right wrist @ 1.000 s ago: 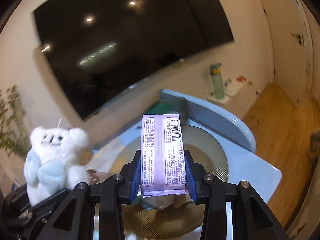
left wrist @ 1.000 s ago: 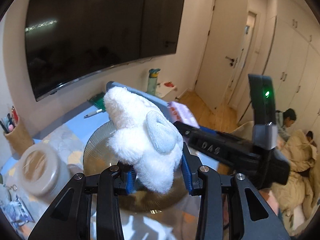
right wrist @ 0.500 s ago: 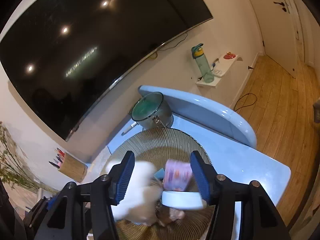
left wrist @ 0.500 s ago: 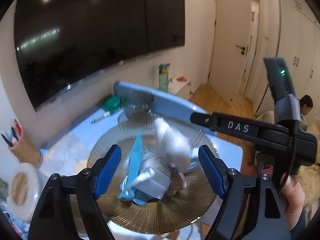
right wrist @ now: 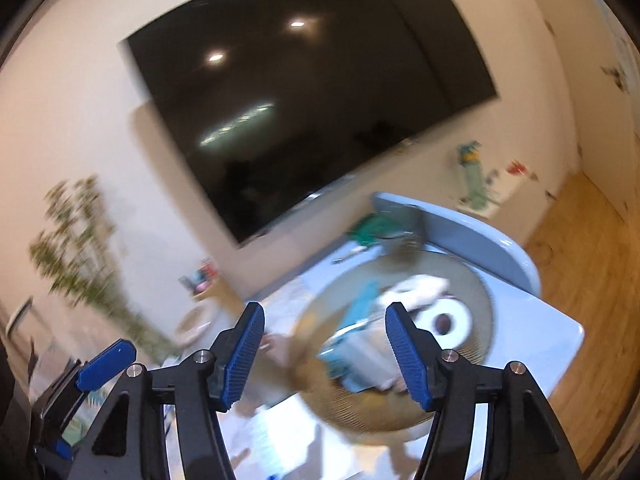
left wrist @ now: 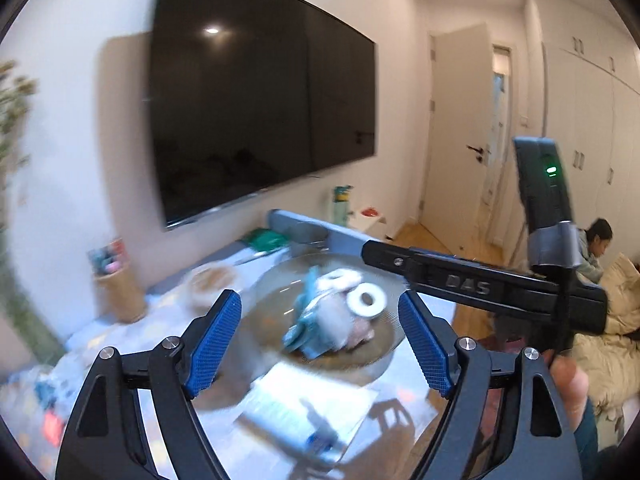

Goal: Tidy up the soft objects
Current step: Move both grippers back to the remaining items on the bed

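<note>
Ribbed golden glass is what the round plate (left wrist: 384, 350) on the blue desk (right wrist: 548, 332) seems made of, and it is carrying a heap of soft things (left wrist: 332, 320): something white and fluffy, a teal pack, a pale packet, a white ring; the left tongs (left wrist: 320, 350) are standing wide and gripping nothing; the right tongs (right wrist: 324, 354) are opening, nothing between them; most of the sorting is looking done, judging by the pile; blur is hiding whether paper and clutter nearer the cameras are waiting their turn.
</note>
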Available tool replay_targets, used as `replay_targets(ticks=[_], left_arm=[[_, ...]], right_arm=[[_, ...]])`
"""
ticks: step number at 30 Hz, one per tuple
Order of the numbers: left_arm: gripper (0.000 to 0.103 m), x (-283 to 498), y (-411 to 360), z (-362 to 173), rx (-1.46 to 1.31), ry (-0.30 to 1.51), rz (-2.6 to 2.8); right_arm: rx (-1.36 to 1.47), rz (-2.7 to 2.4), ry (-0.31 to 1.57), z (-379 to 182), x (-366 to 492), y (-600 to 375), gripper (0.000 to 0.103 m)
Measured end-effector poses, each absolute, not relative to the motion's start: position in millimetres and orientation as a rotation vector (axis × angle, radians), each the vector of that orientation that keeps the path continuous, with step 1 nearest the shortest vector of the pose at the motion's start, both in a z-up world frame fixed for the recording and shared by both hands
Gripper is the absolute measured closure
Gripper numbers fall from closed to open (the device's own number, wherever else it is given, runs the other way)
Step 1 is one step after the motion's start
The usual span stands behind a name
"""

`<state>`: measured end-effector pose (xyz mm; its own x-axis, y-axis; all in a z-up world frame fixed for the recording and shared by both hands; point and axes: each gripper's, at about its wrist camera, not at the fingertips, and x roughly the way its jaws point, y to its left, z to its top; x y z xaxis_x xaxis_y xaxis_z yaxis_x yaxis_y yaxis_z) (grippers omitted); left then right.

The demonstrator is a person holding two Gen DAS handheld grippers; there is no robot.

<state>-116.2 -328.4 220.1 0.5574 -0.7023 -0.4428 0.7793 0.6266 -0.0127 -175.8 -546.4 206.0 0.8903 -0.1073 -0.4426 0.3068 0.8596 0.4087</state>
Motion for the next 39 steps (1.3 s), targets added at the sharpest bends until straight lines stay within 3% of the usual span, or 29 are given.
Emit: replay_targets(ticks=[4,7,16,26,39], left_arm=[[0.017,-111.2,-259.9,214.8,0.139,0.439,-0.767],[0.014,-99.9,-209.0,203.9,0.096,0.453,-0.657],[0.012,-59.8,-60.8,138.3,-0.062,0.552,-0.341],[0.012,-18.0,-5.6,49.5,-0.181,0.672,-0.196],[0.012,-5.3,5.1,20.8,-0.234,0.742,-0.181]], right_arm=[[0.364,-0.083,0.426,219.2,-170.3,-477.3,0.04],[0.253,0.013,0.442,220.9,-159.5,-419.1,0.03],[0.131,0.157,0.552,163.5,-102.7,-290.2,0.02],[-0.029,0.134,0.709,51.6,-44.0,-213.3,0.02],[-0.021,0.104,0.801,24.6,-28.9,-213.9,0.013]])
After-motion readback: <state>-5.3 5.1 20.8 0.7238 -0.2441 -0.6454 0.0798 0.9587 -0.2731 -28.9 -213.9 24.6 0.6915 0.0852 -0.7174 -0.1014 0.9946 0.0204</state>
